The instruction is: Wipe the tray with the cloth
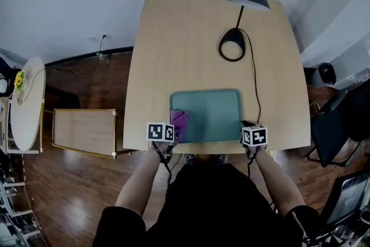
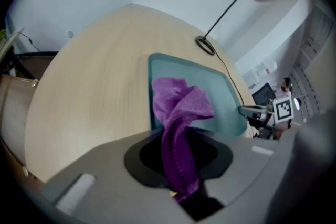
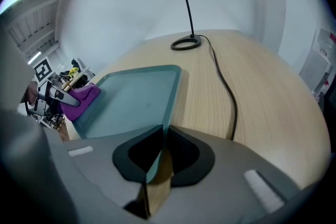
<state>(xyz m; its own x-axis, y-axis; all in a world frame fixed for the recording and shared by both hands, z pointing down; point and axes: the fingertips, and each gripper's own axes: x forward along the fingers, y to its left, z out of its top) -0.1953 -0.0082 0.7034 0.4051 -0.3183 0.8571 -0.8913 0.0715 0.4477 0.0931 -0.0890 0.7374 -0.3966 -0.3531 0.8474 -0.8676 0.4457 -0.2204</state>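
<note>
The cloth [image 2: 181, 107] is soft, light and floppy, so a bunched fold is the place to pinch. My left hand-held gripper [image 2: 178, 162] is clamped on it, with the loose end flopping just ahead of the jaws. The tray [image 3: 170, 97] looks thin, stiff and likely to slide on the counter [image 3: 252, 92]. My right hand-held gripper [image 3: 159, 157] is closed on its near corner. Both point steeply downward.
</note>
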